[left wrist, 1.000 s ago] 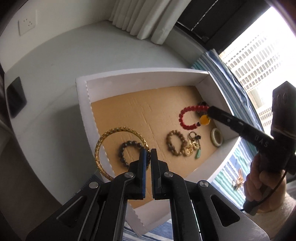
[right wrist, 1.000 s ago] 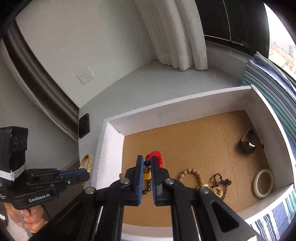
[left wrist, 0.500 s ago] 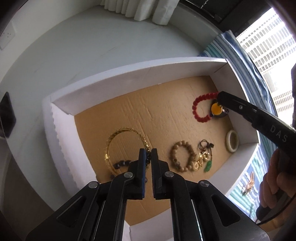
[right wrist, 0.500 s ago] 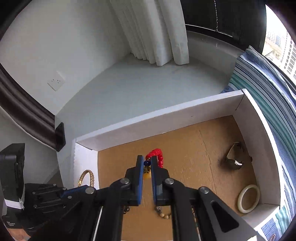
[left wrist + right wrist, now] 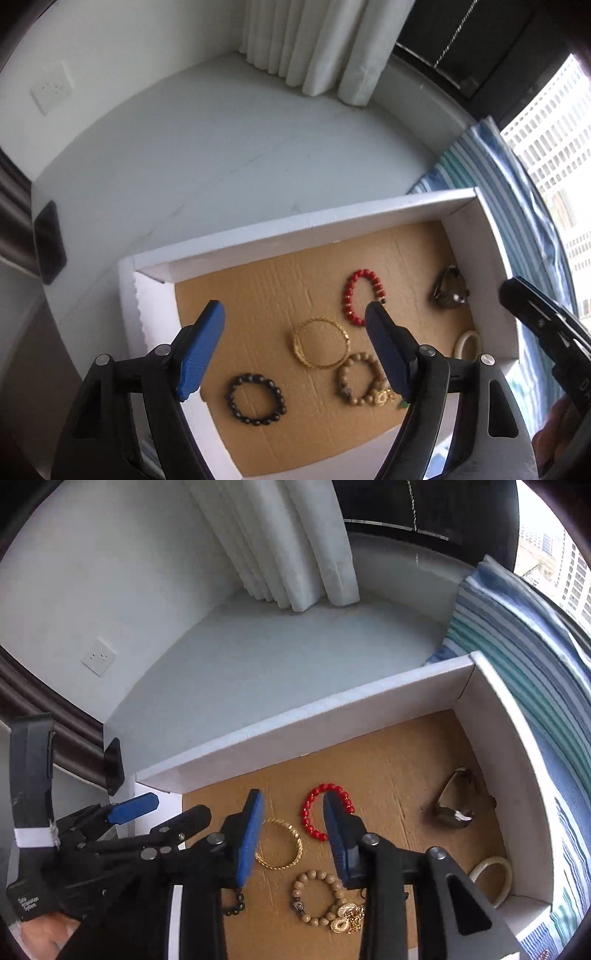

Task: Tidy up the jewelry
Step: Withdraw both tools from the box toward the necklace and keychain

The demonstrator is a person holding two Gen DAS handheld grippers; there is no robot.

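Both grippers hang empty over the box (image 5: 295,236); the left gripper (image 5: 295,347) has its fingers spread wide, the right gripper (image 5: 291,834) has its fingers apart too, a little less so, and neither grips anything

The jewelry lies loose on the cardboard floor, each piece apart from the walls: the red bracelet (image 5: 360,301) toward the far side; the gold bangle (image 5: 320,348) just nearer than it, close but seemingly not touching; the dark bracelet (image 5: 256,399) nearest the left wall, on its own; the wooden bracelet (image 5: 317,897) beside a gold charm cluster (image 5: 347,921) that touches it; a dark folded piece (image 5: 456,805), too unclear to name, near the right wall; the pale ring (image 5: 491,878) in the near right corner

By my reading most of the job is done, since these pieces are already in the box and spread out; what may remain is tidying, and a small item on the striped cloth (image 5: 532,657) outside the box cannot be made out
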